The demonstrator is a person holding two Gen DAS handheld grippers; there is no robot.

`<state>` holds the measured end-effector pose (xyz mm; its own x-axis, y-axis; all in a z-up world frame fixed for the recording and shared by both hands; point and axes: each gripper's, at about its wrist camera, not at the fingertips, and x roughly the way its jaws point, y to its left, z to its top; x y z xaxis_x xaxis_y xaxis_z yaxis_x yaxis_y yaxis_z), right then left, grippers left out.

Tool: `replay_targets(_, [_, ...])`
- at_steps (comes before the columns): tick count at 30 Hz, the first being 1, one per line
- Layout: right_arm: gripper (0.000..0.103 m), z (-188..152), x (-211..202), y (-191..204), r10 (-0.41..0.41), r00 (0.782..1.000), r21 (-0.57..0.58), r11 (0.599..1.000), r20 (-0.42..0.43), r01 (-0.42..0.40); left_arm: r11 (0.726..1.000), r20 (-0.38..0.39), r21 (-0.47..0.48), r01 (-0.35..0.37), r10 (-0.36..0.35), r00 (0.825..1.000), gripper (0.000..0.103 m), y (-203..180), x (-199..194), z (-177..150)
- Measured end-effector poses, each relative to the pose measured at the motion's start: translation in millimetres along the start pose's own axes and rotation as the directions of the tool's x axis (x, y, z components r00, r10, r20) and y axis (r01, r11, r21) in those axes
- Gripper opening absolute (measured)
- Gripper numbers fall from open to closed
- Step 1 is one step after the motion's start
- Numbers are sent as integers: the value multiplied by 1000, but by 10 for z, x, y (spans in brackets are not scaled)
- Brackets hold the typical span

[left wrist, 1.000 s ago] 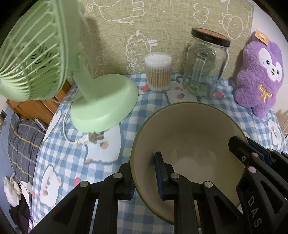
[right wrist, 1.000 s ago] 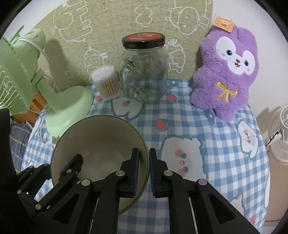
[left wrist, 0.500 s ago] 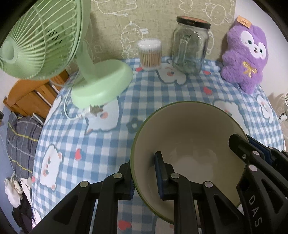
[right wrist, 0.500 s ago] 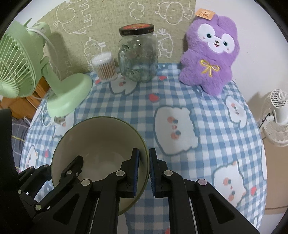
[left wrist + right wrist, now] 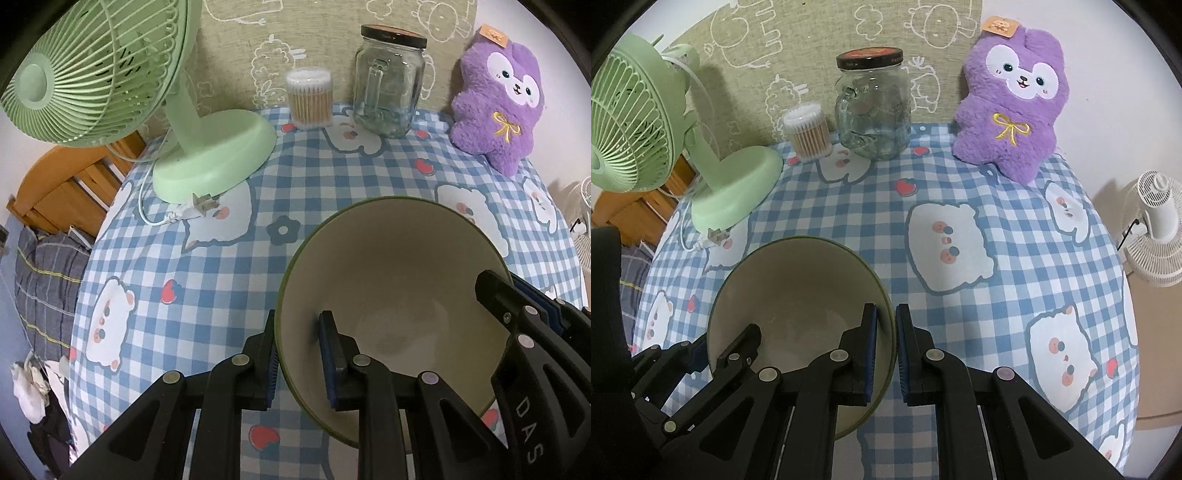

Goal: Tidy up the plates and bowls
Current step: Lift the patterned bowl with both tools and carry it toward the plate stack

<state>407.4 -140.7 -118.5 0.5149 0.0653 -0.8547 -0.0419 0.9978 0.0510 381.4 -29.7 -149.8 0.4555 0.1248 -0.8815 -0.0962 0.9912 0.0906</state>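
A large bowl [image 5: 391,295], cream inside with a green rim, is held tilted above the checked tablecloth. My left gripper [image 5: 301,354] is shut on its left rim, one finger inside and one outside. My right gripper [image 5: 886,343] is shut on its right rim in the same way; the bowl also shows in the right wrist view [image 5: 798,306]. The right gripper's fingers [image 5: 517,306] show at the bowl's far side in the left wrist view. No plates are in view.
A green desk fan [image 5: 155,122] stands at the back left, its plug and cord [image 5: 184,212] on the cloth. A cotton-swab tub [image 5: 310,98], a glass jar [image 5: 388,81] and a purple plush [image 5: 498,103] line the back. A white fan [image 5: 1152,232] stands off the table's right.
Both grippers have pulled back and risen with the bowl; the back-row objects look farther away and more of the tablecloth shows in front. The grips have not changed.
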Motion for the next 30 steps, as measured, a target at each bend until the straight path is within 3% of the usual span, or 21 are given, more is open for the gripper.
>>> replay_targets(3, [12, 10, -19, -2, -3, 1000, 1, 1000, 2, 3, 1000, 25, 14, -12, 12, 1000, 19, -6, -56, 10])
replay_targets(17, [14, -7, 45, -3, -33, 999, -3, 999, -5, 33, 999, -17, 11, 38, -38, 999, 14, -7, 23, -7])
replay_targets(30, [14, -34, -27, 15, -46, 999, 11, 999, -11, 46, 999, 7, 31, 42, -42, 999, 11, -13, -58, -11])
